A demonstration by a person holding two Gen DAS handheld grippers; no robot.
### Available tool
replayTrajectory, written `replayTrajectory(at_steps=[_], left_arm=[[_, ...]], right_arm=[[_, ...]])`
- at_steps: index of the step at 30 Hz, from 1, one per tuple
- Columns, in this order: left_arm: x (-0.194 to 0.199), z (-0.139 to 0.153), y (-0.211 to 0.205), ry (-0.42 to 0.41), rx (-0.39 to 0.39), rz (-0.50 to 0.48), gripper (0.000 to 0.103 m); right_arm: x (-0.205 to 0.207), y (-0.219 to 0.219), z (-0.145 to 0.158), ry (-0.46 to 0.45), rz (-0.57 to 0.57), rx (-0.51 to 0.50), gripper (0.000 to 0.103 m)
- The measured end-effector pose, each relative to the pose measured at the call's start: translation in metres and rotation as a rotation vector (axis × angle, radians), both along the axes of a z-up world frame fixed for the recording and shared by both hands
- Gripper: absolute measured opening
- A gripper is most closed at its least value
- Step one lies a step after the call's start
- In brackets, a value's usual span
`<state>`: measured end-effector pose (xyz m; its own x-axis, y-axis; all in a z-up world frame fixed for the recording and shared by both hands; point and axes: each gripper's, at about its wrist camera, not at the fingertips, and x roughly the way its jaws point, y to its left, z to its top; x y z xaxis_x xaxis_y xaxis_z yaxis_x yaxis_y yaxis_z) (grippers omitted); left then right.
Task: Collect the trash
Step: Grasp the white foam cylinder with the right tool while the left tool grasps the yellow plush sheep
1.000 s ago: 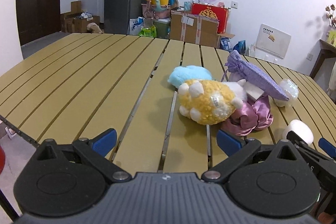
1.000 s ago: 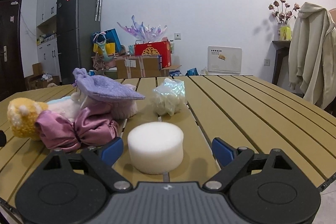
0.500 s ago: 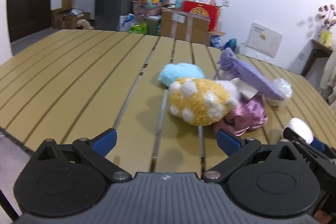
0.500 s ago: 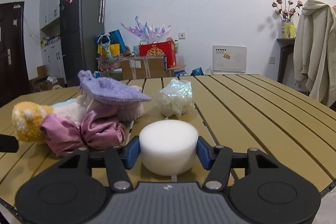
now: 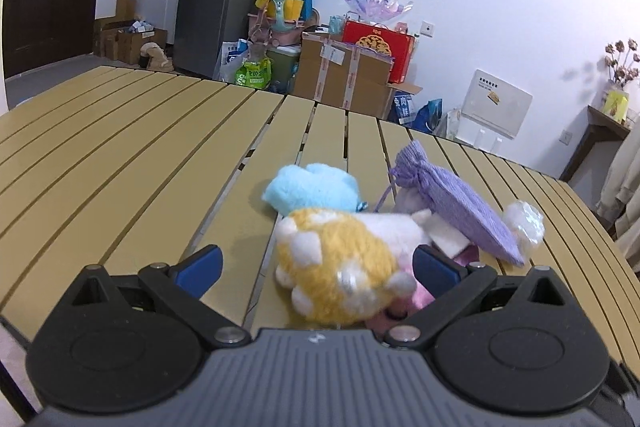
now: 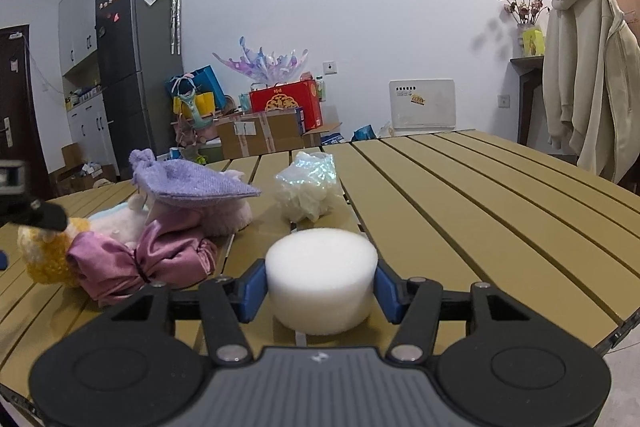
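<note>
The right gripper has its jaws pinched on a white foam puck — one blue pad pressed against each side, the puck sitting squarely between them just above the tabletop. Beyond it at 12 o'clock lies a crumpled clear plastic wad, apart from the puck. At about 10 o'clock from the puck sits a heap of soft things: a pink satin scrunchie, a purple drawstring pouch resting on top, and a yellow plush toy at the far left.

The left gripper has its jaws spread wide. The yellow plush toy lies between them, nearer the right pad, with neither pad pressing on it. Behind it at 12 o'clock is a light blue plush; the purple drawstring pouch lies at 1 o'clock, and the crumpled clear plastic wad just past the pouch at 2 o'clock — touching or nearly so.
</note>
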<state>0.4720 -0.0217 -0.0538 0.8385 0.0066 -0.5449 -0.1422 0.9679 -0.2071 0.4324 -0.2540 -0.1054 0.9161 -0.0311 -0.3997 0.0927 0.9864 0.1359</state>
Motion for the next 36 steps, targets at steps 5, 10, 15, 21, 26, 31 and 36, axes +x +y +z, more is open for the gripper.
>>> replayTrajectory(at_steps=[5,10,15,21,26,31,36], left_arm=[[0.013,-0.012,0.005,0.047,-0.013,-0.003,0.085],[0.012,-0.016,0.019,0.109,-0.013,-0.007,0.055],[0.008,-0.02,0.038,0.131,0.001,0.011,0.053],[0.008,-0.02,0.04,0.126,0.023,0.013,0.075],[0.014,-0.027,0.038,0.123,0.036,0.006,0.073],[0.015,-0.033,0.033,0.122,0.088,0.006,0.055],[0.012,-0.033,0.035,0.108,0.08,0.016,0.052]], right_arm=[[0.001,0.001,0.002,-0.005,0.007,-0.006,0.055],[0.002,-0.001,0.0,-0.002,0.001,0.011,0.055],[0.002,-0.001,0.0,-0.009,-0.001,0.019,0.055],[0.003,0.004,-0.002,-0.006,0.009,0.009,0.055],[0.003,0.005,-0.003,-0.001,0.013,0.004,0.055],[0.002,0.004,-0.004,0.0,0.013,0.005,0.055],[0.002,0.003,-0.004,-0.005,0.017,0.004,0.055]])
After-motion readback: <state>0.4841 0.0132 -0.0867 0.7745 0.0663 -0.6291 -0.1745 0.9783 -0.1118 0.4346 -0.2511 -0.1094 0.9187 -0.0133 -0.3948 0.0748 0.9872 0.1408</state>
